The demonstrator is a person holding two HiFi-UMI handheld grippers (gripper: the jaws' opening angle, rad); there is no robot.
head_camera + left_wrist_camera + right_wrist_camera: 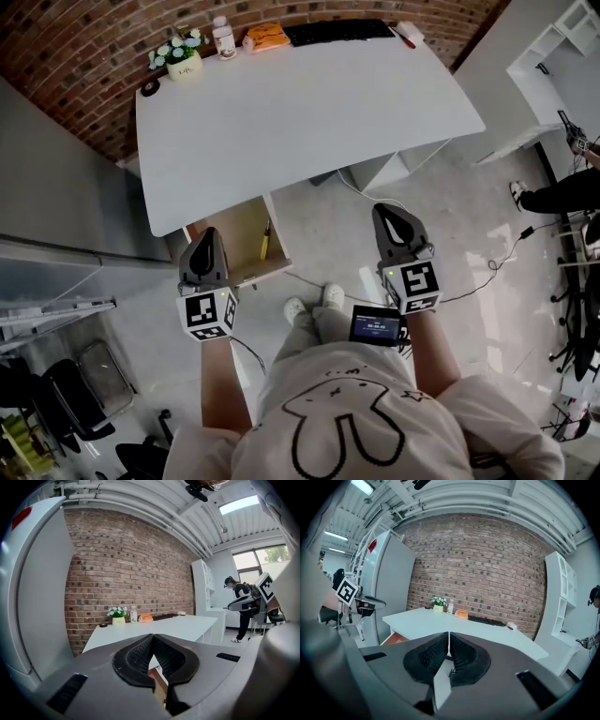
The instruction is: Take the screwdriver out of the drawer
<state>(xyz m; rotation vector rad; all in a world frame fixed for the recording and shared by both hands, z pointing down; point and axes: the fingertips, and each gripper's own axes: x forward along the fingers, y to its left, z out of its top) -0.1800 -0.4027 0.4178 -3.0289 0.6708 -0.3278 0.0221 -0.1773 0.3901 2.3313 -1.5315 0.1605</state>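
The left gripper [206,239], a dark grey two-jaw tool with a marker cube at its back, has its ribbed black jaws pressed together with nothing between them, and the right gripper [387,217] looks the same, closed and empty. Both point almost level towards the brick wall. Just at one o'clock from the left gripper's tip lies the slim yellow-handled screwdriver [265,240]. It rests lengthwise on the floor of the open pale wooden drawer [236,234], close beside the drawer's right wall. The drawer juts out from under the near-left corner of the broad white desk [300,112], which spreads away at twelve o'clock. The right gripper hangs well apart from the drawer, at about three o'clock from it, over bare floor. The task looks barely begun: the tool is untouched. I would judge the main risk to be a descent with the jaws closed, which would only shove or roll the screwdriver. Once they are opened, the outer jaw could knock the drawer's right wall. A pinch on the thin shaft might also let it slip.
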